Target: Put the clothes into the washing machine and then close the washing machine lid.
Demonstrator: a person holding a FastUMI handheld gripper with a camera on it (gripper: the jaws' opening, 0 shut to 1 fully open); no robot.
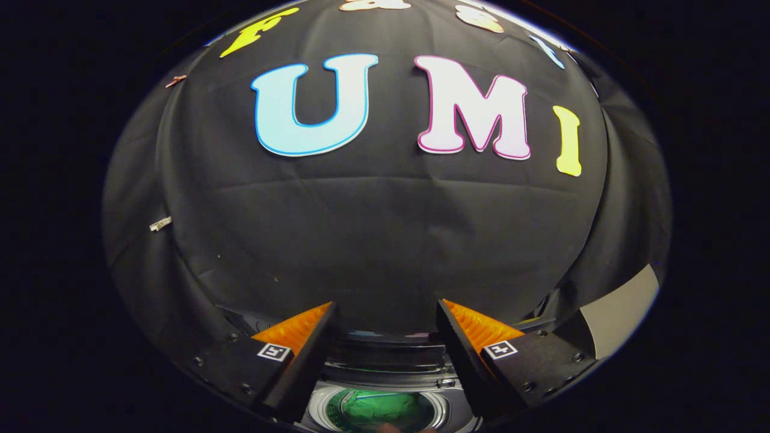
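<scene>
Below the gripper (385,337), between its two spread fingers, lies the round mouth of the washing machine (385,385), seen from above. The fingers stand wide apart and hold nothing. Inside the washing machine, a green crumpled piece of clothing (376,410) sits in the drum, soft and creased, ringed by a smooth pale rim. Behind the washing machine's mouth runs a dark, glossy band, probably the raised lid or back panel; which of the two cannot be told. Behind the washing machine hangs the booth's black cloth wall (385,240), matte, with a faint horizontal fold. To the right of the washing machine a pale flat panel (619,307) shows, its nature unclear.

Judged state: clothing appears to be in the drum, with the lid apparently not yet closed.

Risks from here: the washing machine sits at the near limit of sight, so the lid's edge is hard to locate; wide fingers may slip off smooth, hard plastic; cloth riding over the rim could block closure.
</scene>
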